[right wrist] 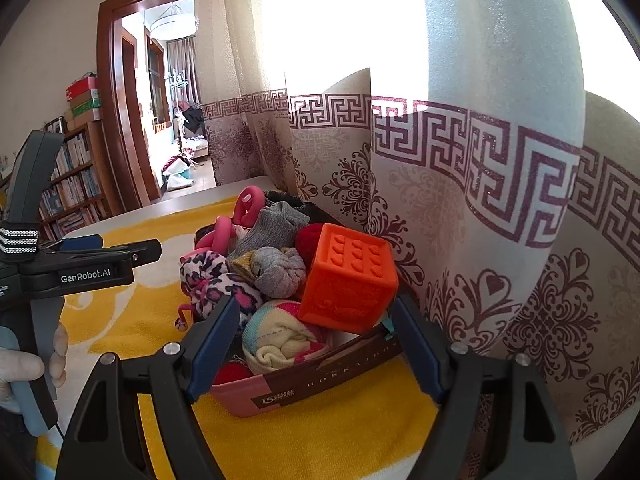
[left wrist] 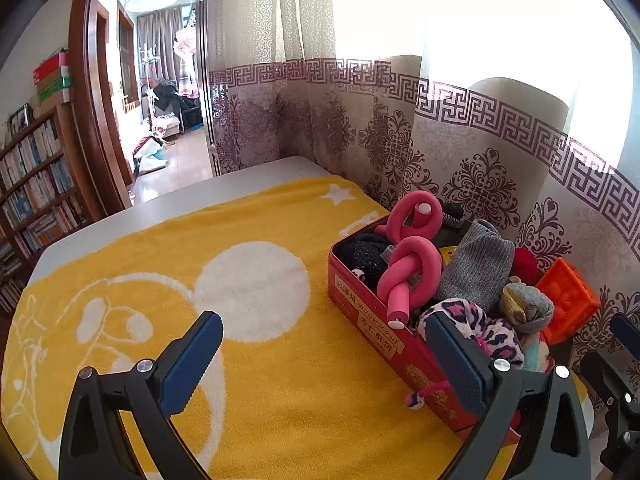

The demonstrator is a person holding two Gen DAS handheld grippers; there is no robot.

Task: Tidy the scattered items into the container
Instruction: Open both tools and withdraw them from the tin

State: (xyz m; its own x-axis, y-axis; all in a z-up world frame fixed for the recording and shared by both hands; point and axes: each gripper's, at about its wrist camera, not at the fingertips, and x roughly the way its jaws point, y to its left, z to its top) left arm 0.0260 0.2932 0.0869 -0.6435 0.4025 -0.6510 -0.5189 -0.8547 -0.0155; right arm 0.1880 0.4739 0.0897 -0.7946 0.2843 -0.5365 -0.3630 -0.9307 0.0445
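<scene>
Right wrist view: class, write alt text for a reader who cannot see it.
A red tin heaped with rolled socks and an orange cube sits on a yellow blanket beside a patterned curtain. The open right gripper frames it, holding nothing.

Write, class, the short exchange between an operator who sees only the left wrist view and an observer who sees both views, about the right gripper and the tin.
Operator: I see only an edge of the right gripper. Is it holding anything?
Observer: No. It is open and empty, with its fingers either side of the near end of the red tin.
Operator: That end of the tin faces away from me. What is on it?
Observer: A brown band lettered HOKKAIDO.
</scene>
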